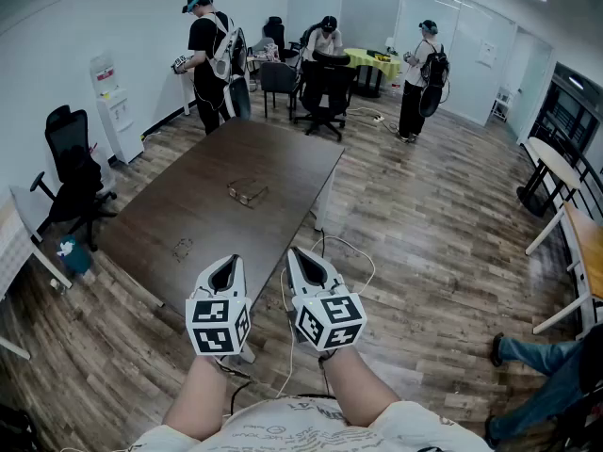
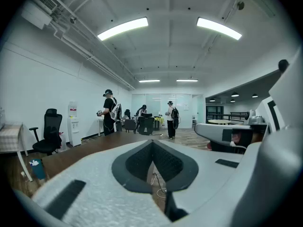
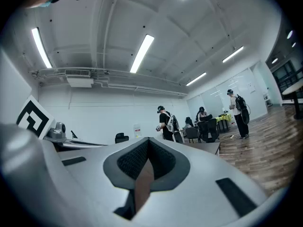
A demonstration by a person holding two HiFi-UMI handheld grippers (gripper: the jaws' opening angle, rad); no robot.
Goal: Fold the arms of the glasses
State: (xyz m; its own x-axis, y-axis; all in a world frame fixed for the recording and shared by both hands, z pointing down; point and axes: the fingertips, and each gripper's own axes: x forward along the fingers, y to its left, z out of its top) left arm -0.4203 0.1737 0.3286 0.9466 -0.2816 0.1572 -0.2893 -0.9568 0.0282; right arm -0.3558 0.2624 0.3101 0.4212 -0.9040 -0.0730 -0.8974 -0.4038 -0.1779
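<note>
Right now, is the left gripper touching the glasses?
Apart. The head view shows the glasses lying mid-table, with a stretch of bare table between them and the left gripper, which is shut and empty.

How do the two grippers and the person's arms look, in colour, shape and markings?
Both the left gripper and right gripper are white, tapered shells with dark padded insides. Each carries a cube with black square markers. The person wears a white short-sleeved printed shirt.

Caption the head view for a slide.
Left gripper and right gripper, both shut, short of the glasses on the table.
</note>
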